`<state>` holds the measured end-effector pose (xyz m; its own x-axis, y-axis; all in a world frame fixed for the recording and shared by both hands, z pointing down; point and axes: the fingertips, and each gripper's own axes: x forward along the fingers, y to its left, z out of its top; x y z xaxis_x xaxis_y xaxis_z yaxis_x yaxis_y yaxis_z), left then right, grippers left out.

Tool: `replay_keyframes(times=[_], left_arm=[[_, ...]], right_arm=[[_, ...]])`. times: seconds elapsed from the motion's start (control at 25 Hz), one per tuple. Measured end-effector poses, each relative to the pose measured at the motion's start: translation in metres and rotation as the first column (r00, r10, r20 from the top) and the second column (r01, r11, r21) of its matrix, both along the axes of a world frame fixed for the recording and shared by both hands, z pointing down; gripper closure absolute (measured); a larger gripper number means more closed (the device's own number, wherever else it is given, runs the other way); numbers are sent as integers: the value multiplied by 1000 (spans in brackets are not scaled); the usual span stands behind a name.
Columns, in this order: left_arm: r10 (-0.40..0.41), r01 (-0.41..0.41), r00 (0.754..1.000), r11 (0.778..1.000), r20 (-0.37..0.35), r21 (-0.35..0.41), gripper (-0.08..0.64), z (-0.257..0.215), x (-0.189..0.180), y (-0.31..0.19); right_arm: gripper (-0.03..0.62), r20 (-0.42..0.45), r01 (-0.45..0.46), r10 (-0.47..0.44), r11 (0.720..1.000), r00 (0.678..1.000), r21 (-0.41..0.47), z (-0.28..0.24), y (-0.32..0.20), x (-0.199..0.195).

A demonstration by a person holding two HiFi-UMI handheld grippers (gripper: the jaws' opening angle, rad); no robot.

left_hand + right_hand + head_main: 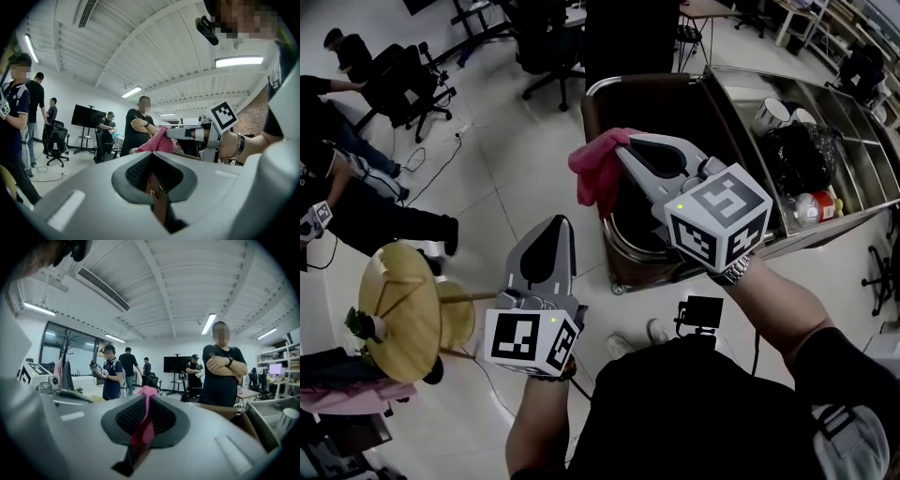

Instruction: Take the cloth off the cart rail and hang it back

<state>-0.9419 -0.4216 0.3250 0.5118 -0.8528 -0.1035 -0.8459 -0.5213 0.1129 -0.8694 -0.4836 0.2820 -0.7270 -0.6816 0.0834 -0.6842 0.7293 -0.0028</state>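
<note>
My right gripper (623, 150) is shut on a pink cloth (596, 169), which hangs bunched from its tip in the air, just left of the steel cart's near end. The cart's brown rail (642, 80) runs a little beyond the cloth. In the right gripper view a thin fold of the cloth (146, 425) is pinched between the jaws of the right gripper (146, 401). My left gripper (555, 228) is lower and to the left, over the floor, shut with nothing in it. The left gripper view looks past the left gripper (152, 164) at the cloth (159, 142) held up ahead.
The steel cart (741, 94) holds a mug (772, 114), a black bag (795, 155) and a bottle (806, 208). A round wooden stool (398, 309) stands at the lower left. Office chairs (403, 89) and seated people are at the far left. Several people stand ahead, one (222, 376) close by.
</note>
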Motion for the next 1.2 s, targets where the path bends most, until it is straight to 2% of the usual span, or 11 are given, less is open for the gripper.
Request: replay_keyframes(times=[0.2, 0.36, 0.76, 0.88, 1.04, 1.12, 1.2], left_arm=[[27, -27, 1000, 1000, 0, -9, 557, 1, 14, -7], [28, -28, 1000, 1000, -2, -10, 557, 2, 18, -9], [-2, 2, 1000, 1000, -2, -28, 557, 14, 21, -7], [-10, 10, 1000, 1000, -3, -28, 557, 13, 19, -5], [-22, 22, 1000, 999, -3, -26, 557, 13, 16, -1], [-28, 28, 1000, 999, -3, -23, 557, 13, 16, 0], [-32, 32, 999, 999, -3, -23, 557, 12, 15, 0]], right_arm=[[575, -33, -16, 16, 1000, 999, -12, -2, -8, 22], [575, -71, 2, -2, 1000, 997, -9, -3, -9, 24], [575, -206, 166, -196, 974, 959, -154, 68, 11, -7], [575, -229, 256, -286, 955, 930, -152, 67, 28, -23], [575, -287, 402, -432, 902, 855, -161, 68, 62, -38], [575, -319, 440, -475, 880, 820, -181, 74, 73, -37], [575, -338, 440, -486, 874, 806, -206, 84, 76, -32]])
